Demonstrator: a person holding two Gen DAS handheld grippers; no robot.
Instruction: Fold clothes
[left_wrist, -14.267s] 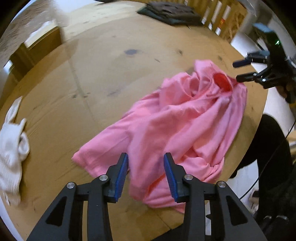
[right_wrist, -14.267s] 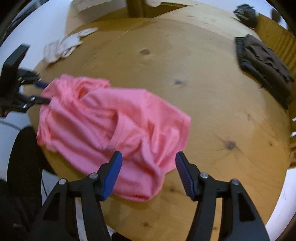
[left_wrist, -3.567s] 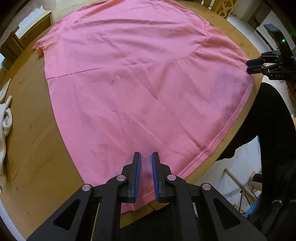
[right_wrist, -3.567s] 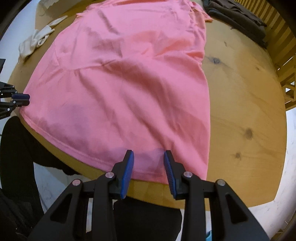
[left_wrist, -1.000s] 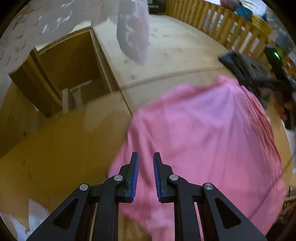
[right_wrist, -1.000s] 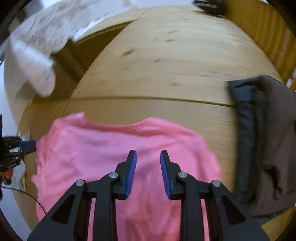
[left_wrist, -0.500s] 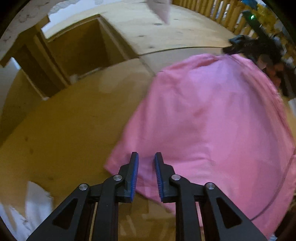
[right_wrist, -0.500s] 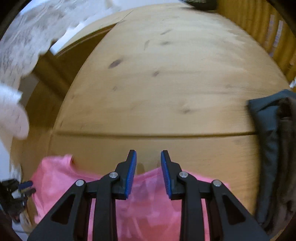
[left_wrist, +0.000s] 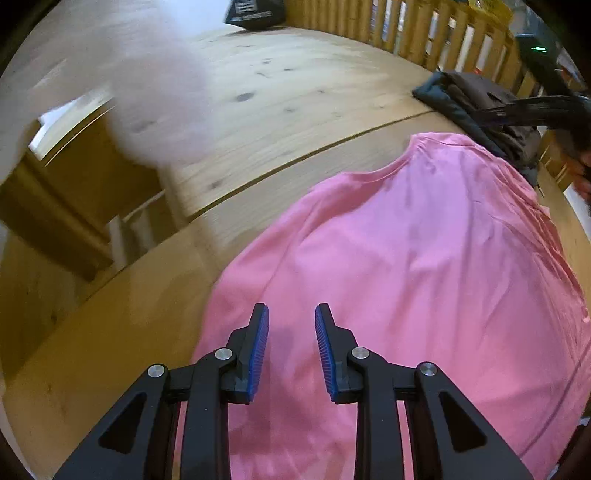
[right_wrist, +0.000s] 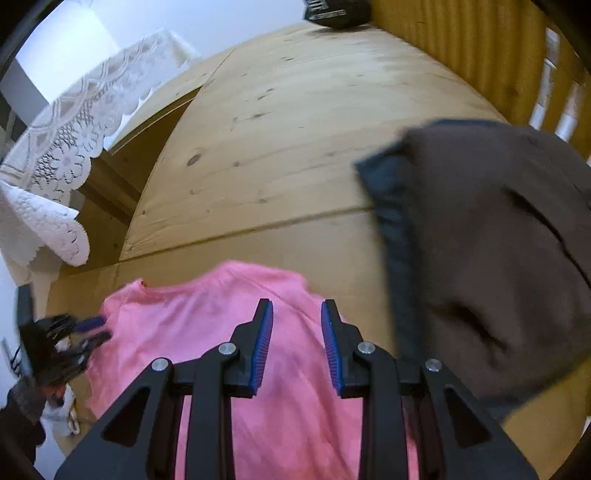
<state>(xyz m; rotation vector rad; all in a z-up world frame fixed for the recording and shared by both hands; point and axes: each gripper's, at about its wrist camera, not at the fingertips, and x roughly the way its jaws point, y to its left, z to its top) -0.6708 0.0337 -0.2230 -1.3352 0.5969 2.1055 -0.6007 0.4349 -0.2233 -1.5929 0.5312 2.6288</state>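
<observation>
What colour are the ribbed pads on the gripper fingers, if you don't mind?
Blue, on black fingers; clearest in the left wrist view.

1. This looks like a room in a home.
2. There is a big wooden table (left_wrist: 295, 96) with clothes on it.
3. A white lace curtain (right_wrist: 74, 136) hangs nearby.
4. A wooden railing (left_wrist: 424, 33) stands behind the table.

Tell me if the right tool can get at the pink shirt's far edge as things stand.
Probably yes. The right tool hangs open over the pink shirt, whose far edge lies just ahead on bare table. The dark clothes sit off to its right, not in the way.
</observation>
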